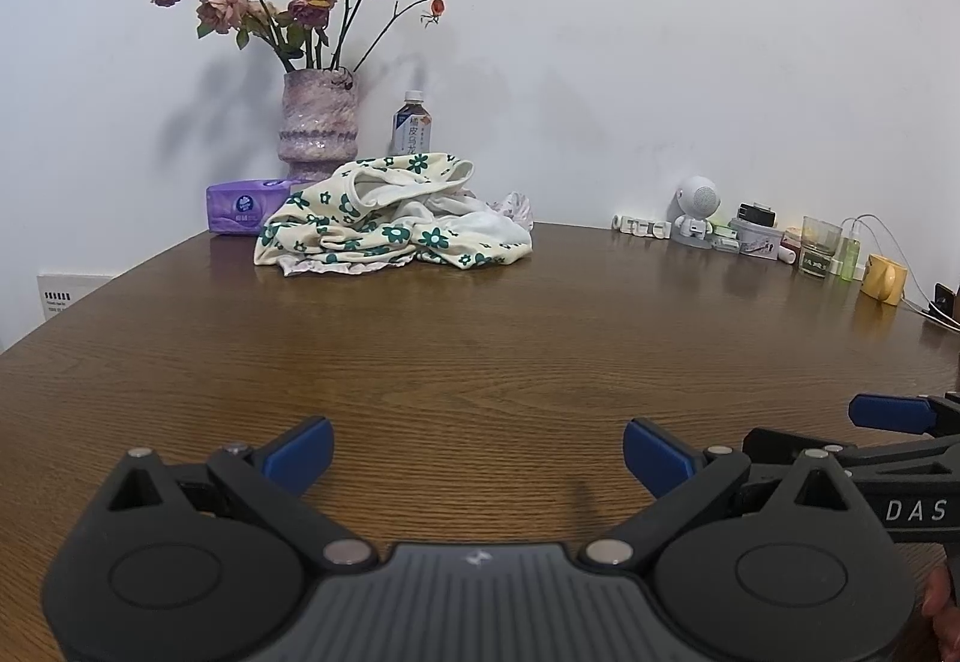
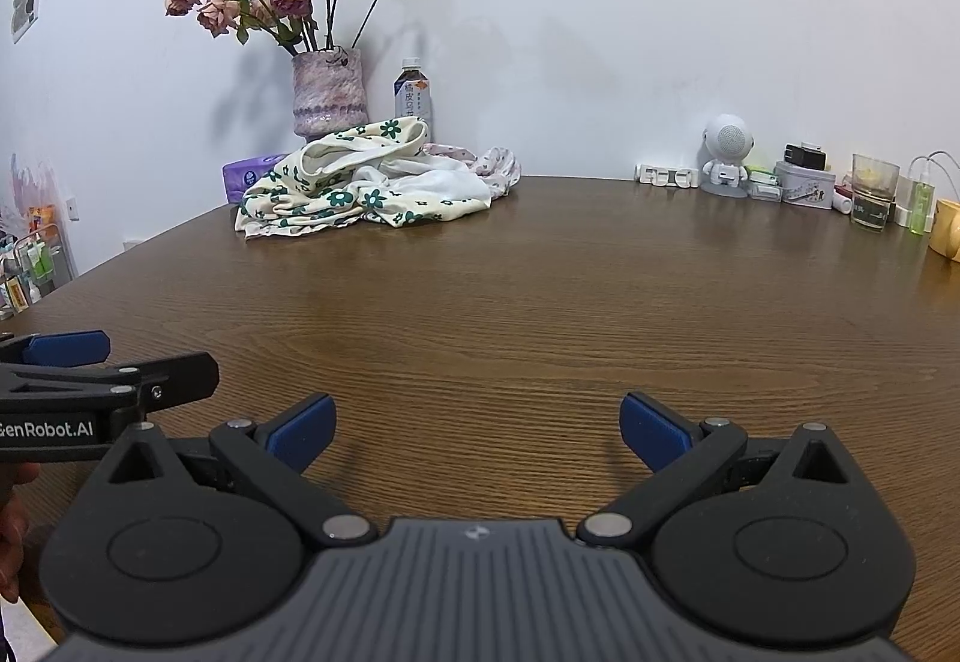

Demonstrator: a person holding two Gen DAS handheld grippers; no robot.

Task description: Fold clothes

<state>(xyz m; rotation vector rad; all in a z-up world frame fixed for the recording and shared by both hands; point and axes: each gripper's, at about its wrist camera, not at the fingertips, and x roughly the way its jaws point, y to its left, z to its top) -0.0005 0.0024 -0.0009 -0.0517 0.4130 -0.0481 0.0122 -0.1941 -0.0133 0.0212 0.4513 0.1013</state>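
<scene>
A crumpled pile of clothes (image 1: 390, 218) lies at the far side of the wooden table (image 1: 480, 350): a cream garment with green flowers on top, a pale pink-dotted one under it. The same pile of clothes (image 2: 366, 182) shows far left of centre in the right wrist view. My left gripper (image 1: 478, 452) is open near the table's front edge, nothing between its blue pads. My right gripper (image 2: 477, 431) is open too, empty, just to the right of the left one. Both are far from the clothes.
Behind the pile stand a purple vase of dried roses (image 1: 318, 122), a drink bottle (image 1: 413, 122) and a purple tissue pack (image 1: 246, 209). Along the far right edge sit a white robot figure (image 2: 726, 155), a tin, a glass (image 2: 873, 191) and a yellow mug (image 1: 883, 278).
</scene>
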